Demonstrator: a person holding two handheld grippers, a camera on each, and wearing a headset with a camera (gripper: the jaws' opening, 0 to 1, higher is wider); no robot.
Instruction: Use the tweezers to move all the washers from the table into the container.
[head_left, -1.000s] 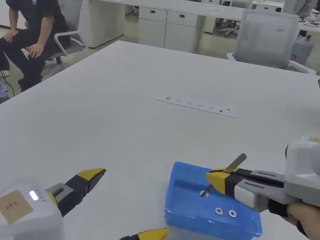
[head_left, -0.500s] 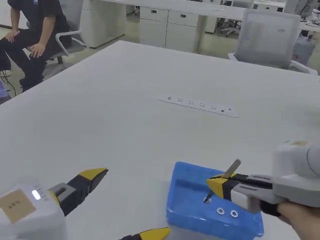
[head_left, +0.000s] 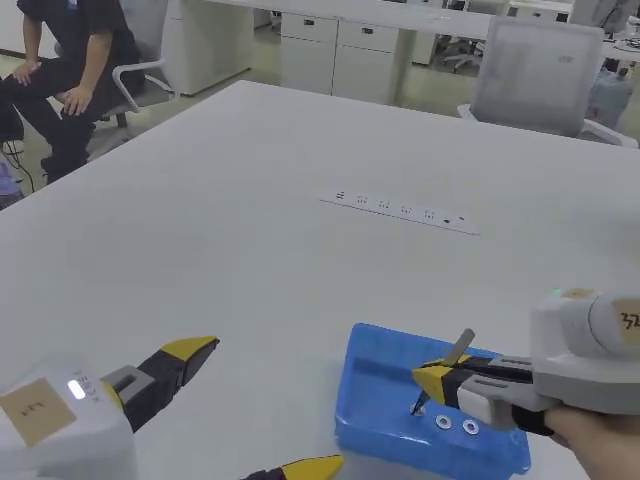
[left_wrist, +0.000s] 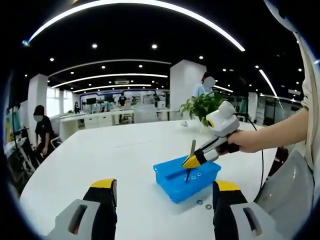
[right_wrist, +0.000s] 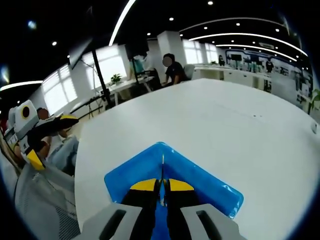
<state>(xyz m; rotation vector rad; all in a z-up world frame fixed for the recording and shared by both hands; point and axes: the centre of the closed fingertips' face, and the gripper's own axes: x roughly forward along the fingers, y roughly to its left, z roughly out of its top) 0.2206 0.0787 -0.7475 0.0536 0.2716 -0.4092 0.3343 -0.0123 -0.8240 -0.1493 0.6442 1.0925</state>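
A blue container sits near the table's front edge with two washers lying inside it. My right gripper is shut on the tweezers, whose tip points down into the container close to those washers. I cannot tell whether the tip holds a washer. From the right gripper view the tweezers stick out between the shut jaws over the container. My left gripper is open and holds nothing, to the left of the container. Two washers lie on the table in front of the container.
A socket strip is set into the table's middle. A person sits on a chair at the far left, and an office chair stands beyond the far edge. A potted plant stands behind the table.
The right gripper has drawn back toward the lower right and the tweezers stand steeper, their tip lower in the container. The left gripper has stayed put.
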